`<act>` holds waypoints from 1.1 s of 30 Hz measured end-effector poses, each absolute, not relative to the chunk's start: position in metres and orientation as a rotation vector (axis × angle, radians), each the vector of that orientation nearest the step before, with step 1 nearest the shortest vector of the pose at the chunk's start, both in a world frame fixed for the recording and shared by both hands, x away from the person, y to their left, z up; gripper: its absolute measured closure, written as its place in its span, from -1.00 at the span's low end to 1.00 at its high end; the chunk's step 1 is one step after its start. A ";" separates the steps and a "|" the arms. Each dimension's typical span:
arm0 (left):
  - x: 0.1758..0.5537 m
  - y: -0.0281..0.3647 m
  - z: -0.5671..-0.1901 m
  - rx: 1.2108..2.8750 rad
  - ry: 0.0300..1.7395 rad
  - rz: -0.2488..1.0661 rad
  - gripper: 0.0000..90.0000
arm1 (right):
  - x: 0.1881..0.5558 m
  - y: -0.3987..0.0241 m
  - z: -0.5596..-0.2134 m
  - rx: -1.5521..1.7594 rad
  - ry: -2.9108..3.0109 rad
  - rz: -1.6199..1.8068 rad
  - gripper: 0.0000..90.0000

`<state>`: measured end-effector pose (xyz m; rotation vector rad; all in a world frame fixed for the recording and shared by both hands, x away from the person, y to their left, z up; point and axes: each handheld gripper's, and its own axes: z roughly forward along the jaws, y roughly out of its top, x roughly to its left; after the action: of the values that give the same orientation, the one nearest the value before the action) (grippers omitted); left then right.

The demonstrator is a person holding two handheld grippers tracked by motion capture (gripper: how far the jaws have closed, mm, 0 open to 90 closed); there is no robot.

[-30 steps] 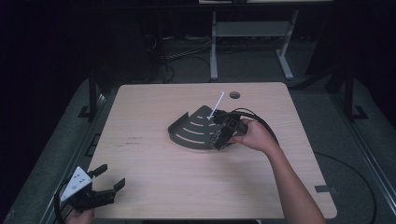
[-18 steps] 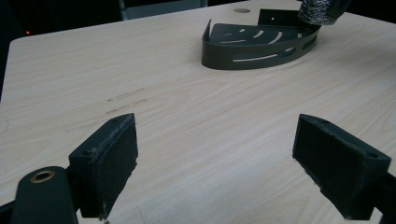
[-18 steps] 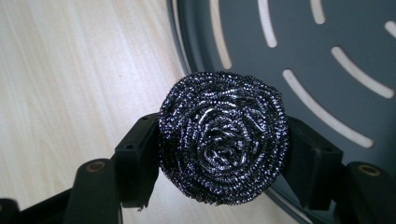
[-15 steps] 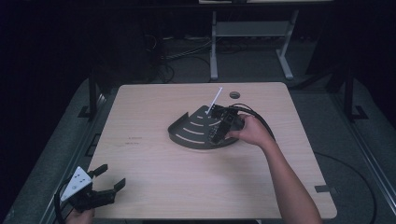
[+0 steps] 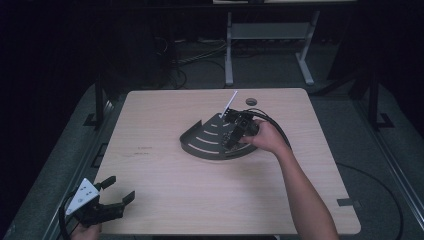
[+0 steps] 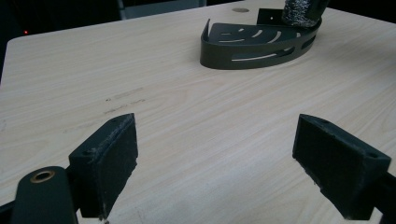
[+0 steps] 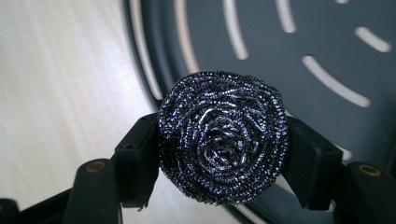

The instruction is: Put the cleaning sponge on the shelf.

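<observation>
The right gripper [image 7: 219,154] clamps a steel wool scrubber [image 7: 222,135] over the near right edge of a dark slotted corner shelf [image 5: 205,142] mid-table. Best lowered fully inside the rim before release. The left gripper [image 5: 107,202] waits wide open and empty, near left.

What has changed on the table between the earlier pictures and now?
The right tool, shut on the steel scourer, shifted slightly toward the table's far side over the dark slotted tray. Nothing was taken hold of or let go. The tray and the open left tool stayed as they were.
</observation>
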<state>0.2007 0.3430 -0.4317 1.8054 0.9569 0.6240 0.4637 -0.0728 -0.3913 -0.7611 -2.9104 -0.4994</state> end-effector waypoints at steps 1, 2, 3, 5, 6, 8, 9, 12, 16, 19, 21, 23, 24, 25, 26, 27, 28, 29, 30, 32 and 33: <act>0.201 0.343 -0.432 1.806 0.956 0.626 -0.70 | 0.465 -0.074 -0.393 -0.772 -2.906 -0.502 -0.24; 0.201 0.343 -0.431 1.805 0.956 0.627 -0.70 | 0.467 -0.074 -0.394 -0.777 -2.899 -0.499 -0.24; 0.201 0.343 -0.432 1.803 0.956 0.626 -0.70 | 0.467 -0.074 -0.395 -0.784 -2.902 -0.495 -0.24; 0.201 0.343 -0.432 1.804 0.957 0.624 -0.70 | 0.468 -0.073 -0.396 -0.790 -2.902 -0.495 -0.24; 0.201 0.343 -0.432 1.806 0.956 0.624 -0.70 | 0.469 -0.073 -0.397 -0.793 -2.901 -0.498 -0.24; 0.201 0.343 -0.432 1.809 0.957 0.625 -0.70 | 0.469 -0.071 -0.396 -0.804 -2.898 -0.512 -0.24; 0.201 0.343 -0.432 1.807 0.960 0.627 -0.70 | 0.469 -0.070 -0.396 -0.804 -2.893 -0.524 -0.24; 0.200 0.344 -0.431 1.802 0.959 0.632 -0.70 | 0.471 -0.067 -0.396 -0.815 -2.898 -0.531 -0.24; 0.200 0.344 -0.431 1.801 0.960 0.629 -0.70 | 0.473 -0.065 -0.400 -0.818 -2.898 -0.522 -0.24; 0.200 0.344 -0.431 1.802 0.957 0.630 -0.70 | 0.475 -0.065 -0.403 -0.833 -2.897 -0.504 -0.24; 0.200 0.344 -0.432 1.804 0.960 0.627 -0.70 | 0.476 -0.064 -0.405 -0.846 -2.899 -0.494 -0.24; 0.200 0.343 -0.432 1.807 0.958 0.626 -0.70 | 0.478 -0.064 -0.408 -0.852 -2.895 -0.483 -0.24; 0.200 0.343 -0.432 1.807 0.957 0.627 -0.70 | 0.479 -0.064 -0.408 -0.859 -2.891 -0.486 -0.24; 0.200 0.343 -0.432 1.807 0.956 0.628 -0.70 | 0.479 -0.064 -0.409 -0.865 -2.893 -0.484 -0.24; 0.200 0.343 -0.432 1.808 0.956 0.628 -0.70 | 0.480 -0.064 -0.410 -0.870 -2.891 -0.482 -0.25; 0.200 0.343 -0.432 1.807 0.957 0.627 -0.70 | 0.480 -0.063 -0.411 -0.869 -2.894 -0.482 -0.25; 0.200 0.343 -0.432 1.807 0.958 0.626 -0.70 | 0.480 -0.063 -0.412 -0.873 -2.893 -0.485 -0.25; 0.200 0.343 -0.432 1.806 0.958 0.625 -0.70 | 0.481 -0.062 -0.412 -0.870 -2.889 -0.488 -0.25; 0.200 0.343 -0.432 1.807 0.958 0.625 -0.70 | 0.481 -0.062 -0.413 -0.875 -2.886 -0.489 -0.25; 0.200 0.343 -0.432 1.807 0.960 0.627 -0.70 | 0.482 -0.061 -0.414 -0.880 -2.885 -0.487 -0.25; 0.200 0.343 -0.432 1.805 0.960 0.626 -0.70 | 0.482 -0.060 -0.415 -0.877 -2.888 -0.483 -0.25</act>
<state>0.2002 0.3434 -0.4319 1.8051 0.9601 0.6264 0.4818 -0.0600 -0.4152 -0.8765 -2.8879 -0.4833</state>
